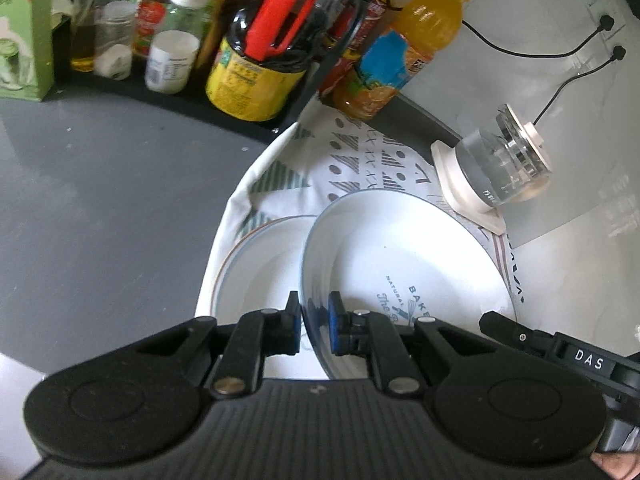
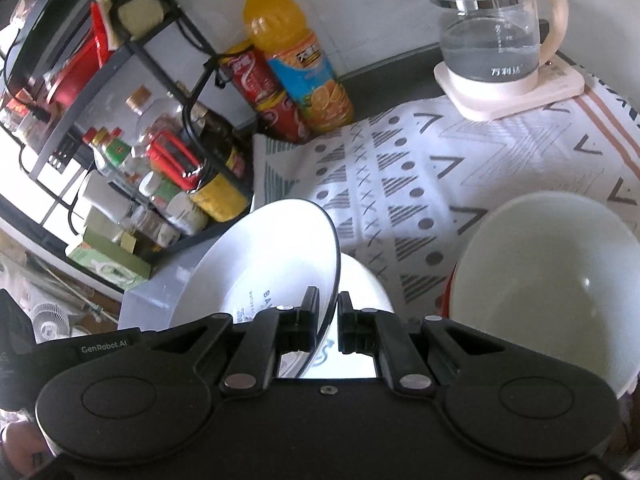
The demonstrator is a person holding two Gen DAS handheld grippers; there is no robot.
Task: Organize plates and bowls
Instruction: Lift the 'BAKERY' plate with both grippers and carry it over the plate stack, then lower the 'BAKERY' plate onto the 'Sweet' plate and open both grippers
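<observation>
The left tool [image 1: 314, 322] and the right tool [image 2: 329, 322] each stood clamped on opposite rims of one white printed plate [image 1: 404, 256], held tilted at lower centre of both frames above a second plate [image 1: 260, 264] on the patterned cloth [image 2: 420, 168]. A pale bowl [image 2: 548, 280] sat lower right. Judged good practice: level the plate, keep both grips equal, centre it over the lower plate, then release together.
</observation>
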